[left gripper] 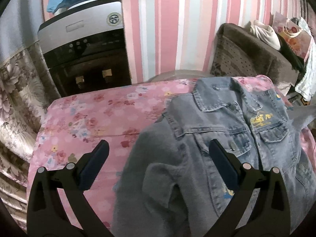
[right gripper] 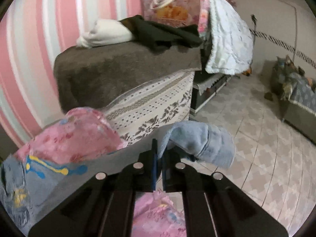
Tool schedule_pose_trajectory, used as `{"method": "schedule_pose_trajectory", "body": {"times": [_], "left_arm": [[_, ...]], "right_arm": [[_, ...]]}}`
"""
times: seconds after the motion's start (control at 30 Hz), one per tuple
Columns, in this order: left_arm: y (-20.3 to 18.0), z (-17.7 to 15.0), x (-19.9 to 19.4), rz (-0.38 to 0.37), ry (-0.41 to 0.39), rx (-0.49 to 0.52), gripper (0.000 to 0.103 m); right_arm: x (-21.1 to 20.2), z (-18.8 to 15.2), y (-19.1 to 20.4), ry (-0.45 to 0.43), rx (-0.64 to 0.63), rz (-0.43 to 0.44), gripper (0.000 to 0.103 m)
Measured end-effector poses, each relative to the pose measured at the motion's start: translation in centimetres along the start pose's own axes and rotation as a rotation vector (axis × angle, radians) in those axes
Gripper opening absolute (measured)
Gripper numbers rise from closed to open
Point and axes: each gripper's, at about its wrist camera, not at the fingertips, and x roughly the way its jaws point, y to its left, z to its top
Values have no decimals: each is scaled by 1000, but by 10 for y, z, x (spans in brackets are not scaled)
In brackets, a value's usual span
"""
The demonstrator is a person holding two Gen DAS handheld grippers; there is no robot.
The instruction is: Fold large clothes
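Observation:
A blue denim jacket [left gripper: 243,130] with yellow print lies front-up on the pink floral cover [left gripper: 94,116]. Its near sleeve [left gripper: 158,173], grey lining showing, lies folded across in the left wrist view. My left gripper [left gripper: 158,150] hangs open just above that sleeve, one finger over the pink cover, the other over the jacket front. In the right wrist view my right gripper [right gripper: 160,150] is shut on the cuff end of the other sleeve [right gripper: 199,140], lifted off the cover's right edge. The sleeve stretches back to the jacket body [right gripper: 39,173] at lower left.
A water dispenser [left gripper: 85,45] stands behind the pink cover on the left. A brown-covered stand [right gripper: 122,73] with white and black clothes and a gift bag [right gripper: 173,6] sits to the right. Tiled floor [right gripper: 256,138] lies beyond the right edge.

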Motion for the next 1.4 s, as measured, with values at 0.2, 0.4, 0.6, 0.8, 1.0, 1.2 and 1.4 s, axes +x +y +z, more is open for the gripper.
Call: {"method": "schedule_pose_trajectory", "body": {"times": [0.2,0.4,0.6,0.8,1.0,1.2,1.4], "left_arm": [[-5,-3,-4,0,5,24,100],[7,-8,-16,2,-18,3,100],[23,-8,-21,-6,-21,-57,100],[32,-8,-30,10,-41,-76,100],[39,-14,-28,24,-24,-92,100],[31,-13,-30,42,-27,-61,100],[-10,-4,-24,12,-28,11,100]], "right_arm": [[-30,-6,29,-50,11,197,3],[-79,-1,105,-86,-121,434,3],[-117,-15,217,-55,-265,697,3],[-142,-78,324,45,-420,892,4],[-112,-193,399,354,-670,884,35],[-132,-180,363,307,-650,909,67],[-133,-131,300,163,-583,797,67]]}}
